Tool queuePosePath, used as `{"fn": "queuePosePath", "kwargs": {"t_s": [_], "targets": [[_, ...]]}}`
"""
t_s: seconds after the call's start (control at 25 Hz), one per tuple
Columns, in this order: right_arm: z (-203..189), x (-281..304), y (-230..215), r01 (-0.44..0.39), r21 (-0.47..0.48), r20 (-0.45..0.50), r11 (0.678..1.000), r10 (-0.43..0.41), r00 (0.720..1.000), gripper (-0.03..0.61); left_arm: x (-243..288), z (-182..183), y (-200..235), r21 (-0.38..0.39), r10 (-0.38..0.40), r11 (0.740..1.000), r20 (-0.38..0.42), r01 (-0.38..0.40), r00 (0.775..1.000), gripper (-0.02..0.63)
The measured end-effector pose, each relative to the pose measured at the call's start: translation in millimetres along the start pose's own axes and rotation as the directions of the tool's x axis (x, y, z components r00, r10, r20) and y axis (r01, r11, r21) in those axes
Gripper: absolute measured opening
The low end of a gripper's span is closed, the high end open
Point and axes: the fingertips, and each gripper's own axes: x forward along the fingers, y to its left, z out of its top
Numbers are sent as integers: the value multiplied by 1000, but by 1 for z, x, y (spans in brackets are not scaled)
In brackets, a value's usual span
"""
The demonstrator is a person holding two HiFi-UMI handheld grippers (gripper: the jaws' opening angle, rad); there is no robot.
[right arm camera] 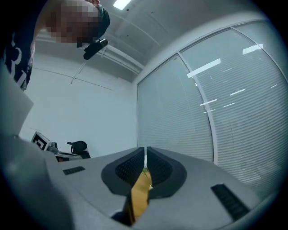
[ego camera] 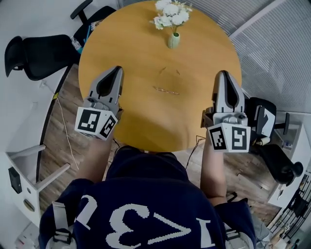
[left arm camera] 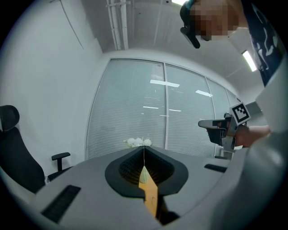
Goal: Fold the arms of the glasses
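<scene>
Finding: the folding of the arms is not yet begun; we are recording the approach step. The glasses [ego camera: 166,90] are lying near the middle of the round wooden table [ego camera: 121,44], on the person's side of the small vase [ego camera: 173,40] of white flowers [ego camera: 170,13]. They are thin-framed and faint in the head view, so we cannot tell with certainty whether the arms are standing open, though nothing suggests they are folded.

The left gripper [ego camera: 116,71] is hovering over the table's left part with its tongs pressed fully together and nothing between them. The right gripper [ego camera: 223,74] is hovering at the table's right edge with its tongs all but closed, showing only a thin slit, and is likewise carrying nothing. Both are pointing roughly level across the table. The glasses are sitting between the two, well apart from each and touched by neither.

Judgement on the next move: both tongs are needing to part and come inward and down to the frame. One would be steadying the front while the other pushes an arm in, lightly, since so slight a frame is likely to slide on the smooth wood.
</scene>
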Motion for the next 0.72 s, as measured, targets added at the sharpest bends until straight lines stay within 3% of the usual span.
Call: {"fn": "queuePosePath", "kwargs": {"t_s": [0.52,0.72], "targets": [[-60,9,3,72,8,-138,997,-70,988,37,36,-57,-6,-97,-125,989,-100,115,987,16],[-71,8,10,76,-34,-142,997,-80,987,37,39,-100,-31,-153,-192,975,-188,164,963,17]]}}
